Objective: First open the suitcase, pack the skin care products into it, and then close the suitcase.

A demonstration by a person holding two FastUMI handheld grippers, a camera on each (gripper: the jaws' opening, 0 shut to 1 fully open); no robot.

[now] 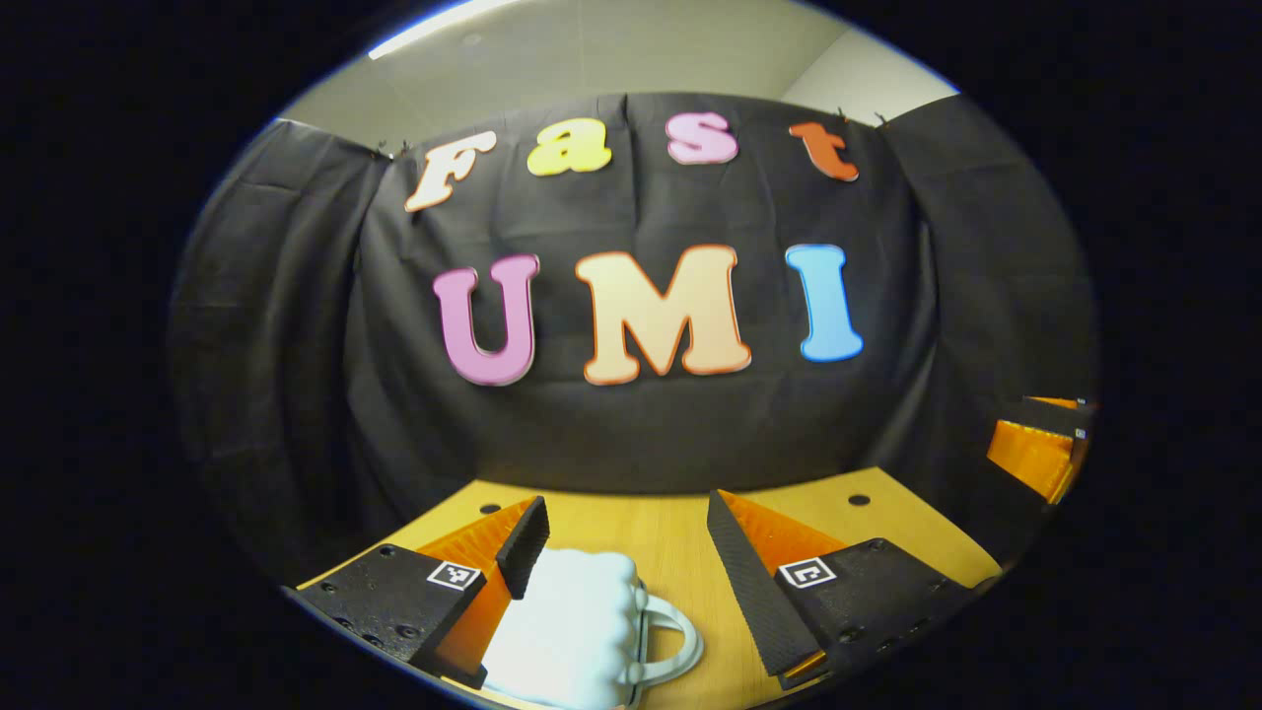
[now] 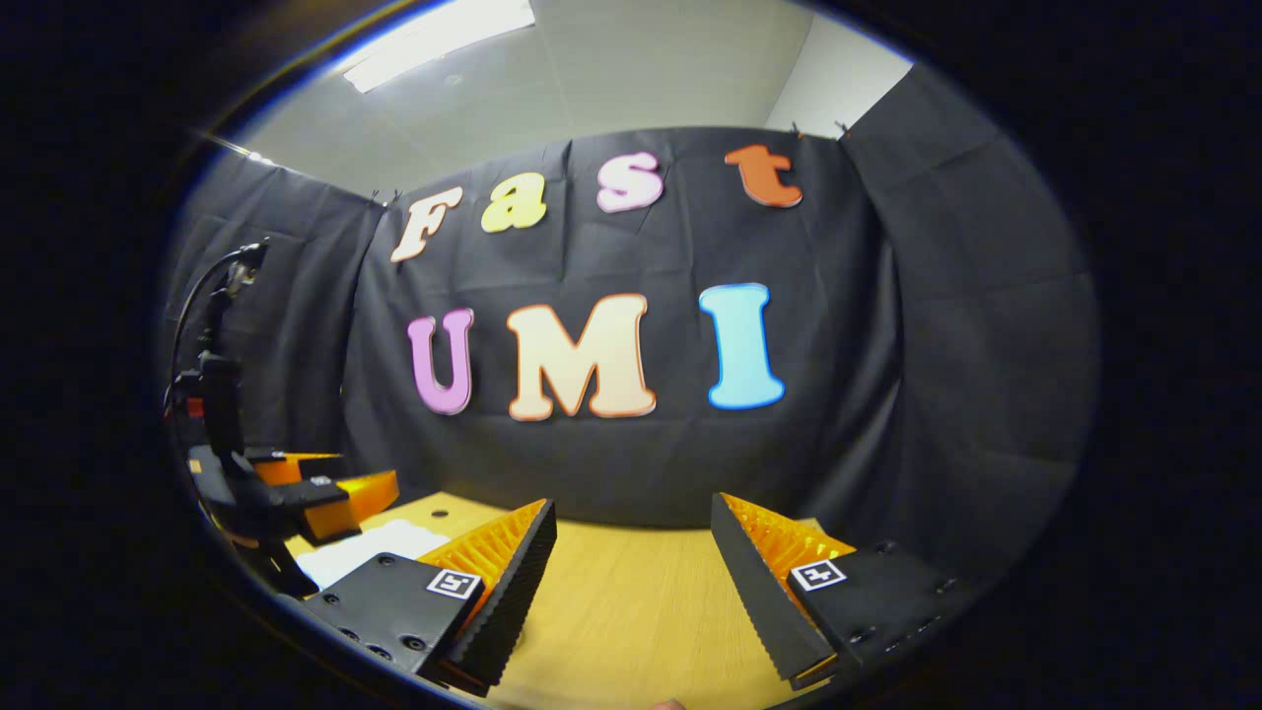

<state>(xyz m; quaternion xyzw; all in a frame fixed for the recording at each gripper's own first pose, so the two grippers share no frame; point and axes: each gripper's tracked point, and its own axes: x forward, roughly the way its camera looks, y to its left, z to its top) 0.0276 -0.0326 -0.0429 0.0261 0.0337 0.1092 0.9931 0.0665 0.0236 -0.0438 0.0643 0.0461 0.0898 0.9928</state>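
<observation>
A small white ribbed suitcase (image 1: 572, 621) lies on the wooden table (image 1: 887, 513), its handle (image 1: 682, 641) pointing right. It sits low between the fingers of my left gripper (image 1: 626, 503), which is open above it and touches nothing. In the right gripper view, my right gripper (image 2: 633, 503) is open over bare wood with nothing between its fingers. That view also shows the left gripper (image 2: 315, 498) off to the left, hovering over the white suitcase (image 2: 365, 550). The right gripper (image 1: 1035, 449) appears at the right edge of the left gripper view.
The black cloth wall (image 1: 641, 434) closes off the back of the table just beyond both grippers. Two small holes (image 1: 859, 500) mark the tabletop near the wall. A cable (image 2: 202, 296) rises from the left gripper.
</observation>
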